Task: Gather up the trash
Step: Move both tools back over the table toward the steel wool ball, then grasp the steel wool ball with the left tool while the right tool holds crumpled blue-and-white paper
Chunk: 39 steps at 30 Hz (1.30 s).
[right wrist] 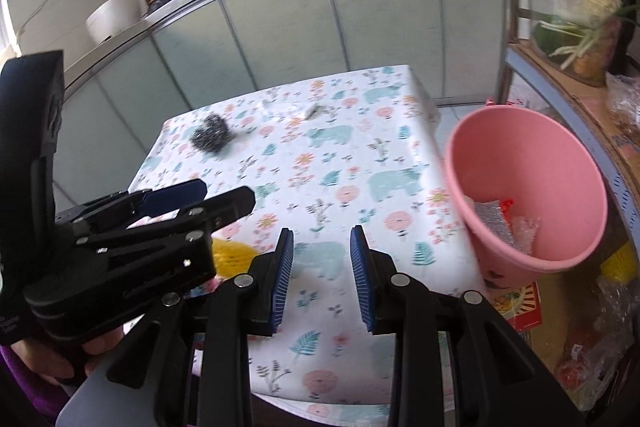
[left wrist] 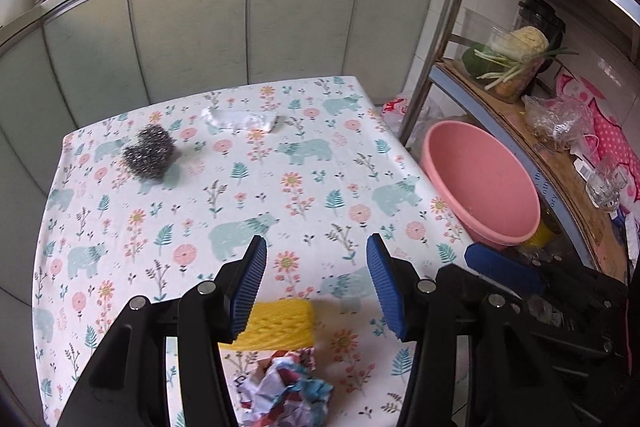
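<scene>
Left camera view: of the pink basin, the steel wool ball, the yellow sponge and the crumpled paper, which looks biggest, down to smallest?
1. Pink basin, clearly largest.
2. Crumpled paper and yellow sponge: alike, both near the camera and partly hidden, so unranked.
3. Steel wool ball, though farther away.

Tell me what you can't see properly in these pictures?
- Crumpled paper: left wrist view, partly behind the left gripper and cut by the bottom edge.
- Yellow sponge: right wrist view, mostly behind the left gripper.
- Pink bin contents: blurred.
- Steel scrubber: blurred.
</scene>
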Available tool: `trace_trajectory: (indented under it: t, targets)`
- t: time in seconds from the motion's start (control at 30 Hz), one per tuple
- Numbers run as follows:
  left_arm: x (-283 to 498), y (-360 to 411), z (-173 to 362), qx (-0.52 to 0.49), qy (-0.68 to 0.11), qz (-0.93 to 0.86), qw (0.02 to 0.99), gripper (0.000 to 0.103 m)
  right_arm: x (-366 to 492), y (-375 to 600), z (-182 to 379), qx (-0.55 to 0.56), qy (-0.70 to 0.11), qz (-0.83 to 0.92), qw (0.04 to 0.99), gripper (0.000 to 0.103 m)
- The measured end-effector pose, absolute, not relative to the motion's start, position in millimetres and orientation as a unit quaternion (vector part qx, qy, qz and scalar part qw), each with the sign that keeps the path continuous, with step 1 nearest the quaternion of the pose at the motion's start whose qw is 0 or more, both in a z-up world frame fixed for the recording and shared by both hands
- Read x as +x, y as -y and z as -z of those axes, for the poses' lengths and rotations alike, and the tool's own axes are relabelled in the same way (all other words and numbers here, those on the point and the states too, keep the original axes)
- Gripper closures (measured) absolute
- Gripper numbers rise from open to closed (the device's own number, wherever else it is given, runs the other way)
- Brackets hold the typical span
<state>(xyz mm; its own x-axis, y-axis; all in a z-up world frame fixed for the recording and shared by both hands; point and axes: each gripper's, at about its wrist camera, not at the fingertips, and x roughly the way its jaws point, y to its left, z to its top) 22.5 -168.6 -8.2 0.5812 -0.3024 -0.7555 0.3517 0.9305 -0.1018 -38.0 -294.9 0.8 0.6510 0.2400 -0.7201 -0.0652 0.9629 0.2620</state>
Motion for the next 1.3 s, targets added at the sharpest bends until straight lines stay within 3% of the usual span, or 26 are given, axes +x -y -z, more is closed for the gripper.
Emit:
trace_trajectory:
  t: [0.27,0.4,0.8,0.9,1.3]
  targets:
    - [24,141,10,0.020,-0.420,0.160,0.893,0.048,-38,269,-1,0.102,-0.413,-0.132,0.896,0.073]
    - [27,122,11,0.019,-0.417,0.151,0.896,0.047,-36,259,0,0.108,-0.419,-0.160,0.887,0.057]
    - [53,52,22,-0.014,-0.431,0.097,0.897,0.044,-28,206,28,0.065,-0.475,-0.251,0.841,0.051]
    - [65,42,23,-0.021,-0.433,0.087,0.897,0.043,-25,197,34,0.050,-0.479,-0.259,0.837,0.044]
    - [142,35,23,-0.054,-0.445,0.078,0.890,0.040,-15,220,46,0.093,-0.507,-0.288,0.807,0.043]
